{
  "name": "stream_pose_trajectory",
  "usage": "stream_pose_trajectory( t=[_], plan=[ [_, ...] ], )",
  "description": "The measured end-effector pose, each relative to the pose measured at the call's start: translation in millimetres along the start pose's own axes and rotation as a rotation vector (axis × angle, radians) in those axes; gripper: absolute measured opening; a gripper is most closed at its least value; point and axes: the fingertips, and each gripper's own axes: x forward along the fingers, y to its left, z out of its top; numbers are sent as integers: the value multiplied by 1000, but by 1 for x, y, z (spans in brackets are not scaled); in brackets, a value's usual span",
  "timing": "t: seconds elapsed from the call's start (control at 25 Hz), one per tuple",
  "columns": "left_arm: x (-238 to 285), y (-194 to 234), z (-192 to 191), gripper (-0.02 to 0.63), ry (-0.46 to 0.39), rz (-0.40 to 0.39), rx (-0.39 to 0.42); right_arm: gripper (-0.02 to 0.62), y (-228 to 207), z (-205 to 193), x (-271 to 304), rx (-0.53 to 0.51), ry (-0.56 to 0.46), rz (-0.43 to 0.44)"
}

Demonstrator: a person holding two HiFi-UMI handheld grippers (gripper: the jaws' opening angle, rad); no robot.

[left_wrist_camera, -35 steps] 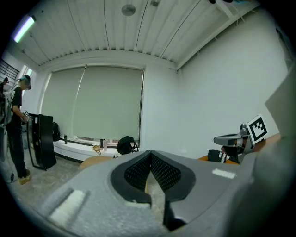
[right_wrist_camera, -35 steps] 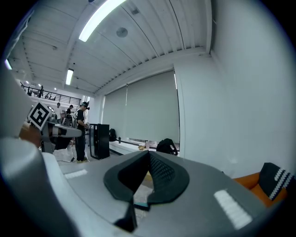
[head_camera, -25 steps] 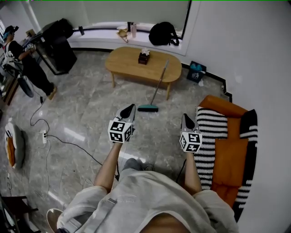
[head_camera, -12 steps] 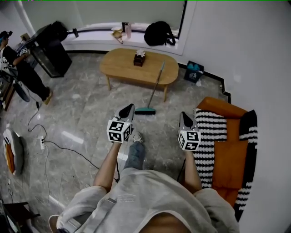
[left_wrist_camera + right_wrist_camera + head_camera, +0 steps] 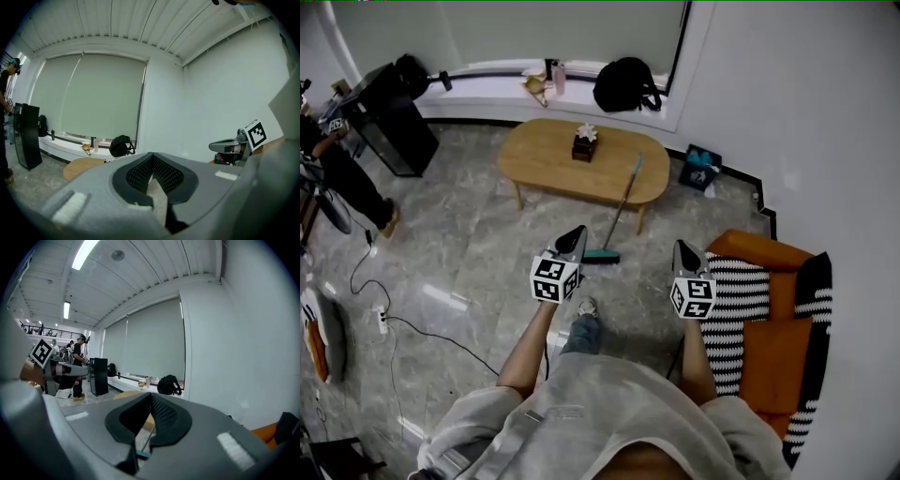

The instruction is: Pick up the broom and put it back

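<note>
The broom stands with its teal head on the floor and its thin handle leaning against the oval wooden table. My left gripper is held out level, its tip just left of the broom head, jaws shut and empty. About a hand's width to the right of the broom, my right gripper is shut on nothing. In the right gripper view the broom handle and teal head show through the notch below the closed jaws. The left gripper view shows closed jaws and the table beyond.
An orange sofa with striped cushions lies close on the right. A tissue box sits on the table, with a teal bin beside it. A black bag rests on the sill. A person, a black cabinet and floor cables are at the left.
Both grippers have advanced together toward the broom and table. The left gripper's tip now sits right beside the broom head. Both stay shut.
</note>
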Motion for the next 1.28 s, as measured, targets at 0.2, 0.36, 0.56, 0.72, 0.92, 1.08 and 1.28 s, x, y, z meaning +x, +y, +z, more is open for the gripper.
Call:
stream_pose_trajectory(
  t=[0.2,0.36,0.56,0.72,0.92,1.08,1.28],
  plan=[
    [55,47,25,3,4,-18,0,2,-10,27,65,11,-12,-13],
    [94,86,45,3,-4,-32,5,2,-15,42,116,10,-8,-28],
    [142,127,69,3,-20,-49,9,2,-25,64,174,2,-18,-45],
    [182,152,85,3,-28,-72,21,2,-36,78,215,-2,-24,-63],
    [222,174,85,3,-22,-87,17,2,-47,75,251,-5,-2,-71],
    [244,178,76,3,0,-88,4,2,-54,61,269,-9,32,-59],
    [263,189,62,3,40,-44,0,2,-73,51,293,-18,50,-45]
  ],
)
